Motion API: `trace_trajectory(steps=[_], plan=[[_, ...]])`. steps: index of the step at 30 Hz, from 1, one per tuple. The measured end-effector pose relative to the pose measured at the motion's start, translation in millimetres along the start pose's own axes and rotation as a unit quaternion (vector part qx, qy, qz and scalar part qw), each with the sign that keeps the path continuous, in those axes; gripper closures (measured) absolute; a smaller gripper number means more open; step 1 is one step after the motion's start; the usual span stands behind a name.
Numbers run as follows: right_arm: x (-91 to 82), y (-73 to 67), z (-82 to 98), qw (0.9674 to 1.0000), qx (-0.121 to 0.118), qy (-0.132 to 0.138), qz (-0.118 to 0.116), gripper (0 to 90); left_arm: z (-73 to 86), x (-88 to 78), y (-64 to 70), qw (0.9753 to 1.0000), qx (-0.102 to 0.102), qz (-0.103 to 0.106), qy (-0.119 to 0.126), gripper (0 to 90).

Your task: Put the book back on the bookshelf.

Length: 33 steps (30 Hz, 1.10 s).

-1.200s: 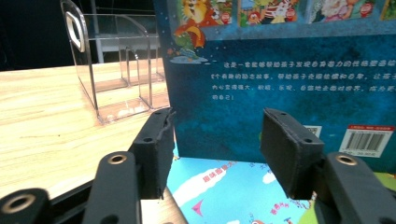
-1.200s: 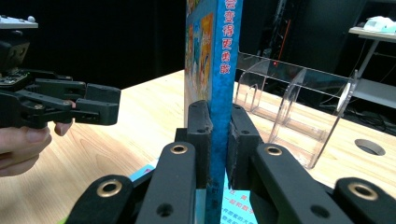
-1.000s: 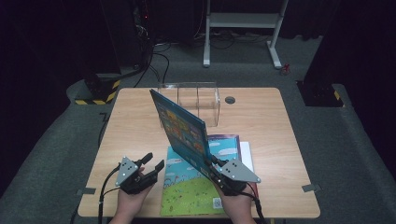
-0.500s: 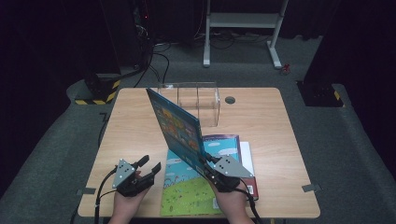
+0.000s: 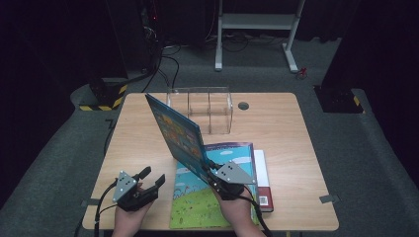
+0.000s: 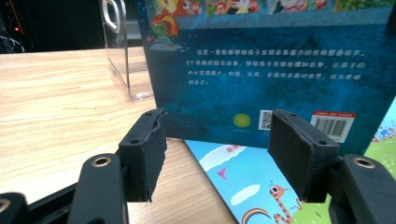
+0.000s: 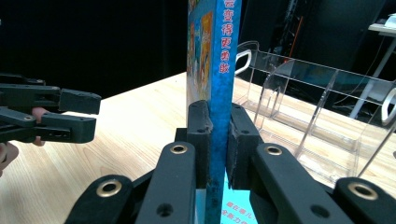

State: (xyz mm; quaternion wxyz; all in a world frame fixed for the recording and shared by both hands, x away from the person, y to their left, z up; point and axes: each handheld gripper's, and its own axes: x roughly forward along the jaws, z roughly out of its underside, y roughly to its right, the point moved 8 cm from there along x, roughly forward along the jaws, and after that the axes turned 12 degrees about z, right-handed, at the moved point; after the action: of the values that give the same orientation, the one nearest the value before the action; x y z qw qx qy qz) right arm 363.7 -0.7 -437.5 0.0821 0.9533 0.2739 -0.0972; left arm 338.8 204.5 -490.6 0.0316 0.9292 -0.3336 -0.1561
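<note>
My right gripper [image 5: 211, 170] is shut on the lower spine of a blue picture book [image 5: 179, 133], which stands tilted on edge above the table. In the right gripper view the pads [image 7: 201, 121] press both sides of the book's spine [image 7: 222, 70]. My left gripper [image 5: 151, 178] rests near the front left edge; its jaws have just been opening and nothing is between them. The left gripper view looks between its pads [image 6: 148, 149] at the blue book's back cover [image 6: 280, 70]. A colourful book [image 5: 212, 197] lies flat under the raised one.
A clear acrylic organiser [image 5: 201, 106] with dividers stands behind the books at table centre. A red-and-white book [image 5: 263, 185] lies under the flat colourful one. The wooden table [image 5: 291, 128] has a round grommet [image 5: 243, 105]. A white stand [image 5: 254, 22] is on the floor beyond.
The right gripper and the raised blue book have shifted left, and the book's top corner has swung left. The left gripper's jaws stand a little wider.
</note>
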Motion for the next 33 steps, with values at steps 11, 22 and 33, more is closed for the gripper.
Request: trace_trajectory(steps=[11,22,33], plan=[[7.2,-6.0,1.3,1.0,0.006,0.003,-0.004,82.3,-23.0,-1.8,20.1,0.9999,0.005,0.012,0.01,35.0],[7.6,-9.6,3.5,0.9999,0.009,0.009,-0.004,82.2,-73.5,7.3,61.4,0.9984,0.015,0.037,0.039,26.5],[8.4,-11.5,4.0,0.9999,0.005,0.011,-0.004,82.2,-115.5,36.6,85.7,0.9985,0.025,0.0,0.049,15.3]])
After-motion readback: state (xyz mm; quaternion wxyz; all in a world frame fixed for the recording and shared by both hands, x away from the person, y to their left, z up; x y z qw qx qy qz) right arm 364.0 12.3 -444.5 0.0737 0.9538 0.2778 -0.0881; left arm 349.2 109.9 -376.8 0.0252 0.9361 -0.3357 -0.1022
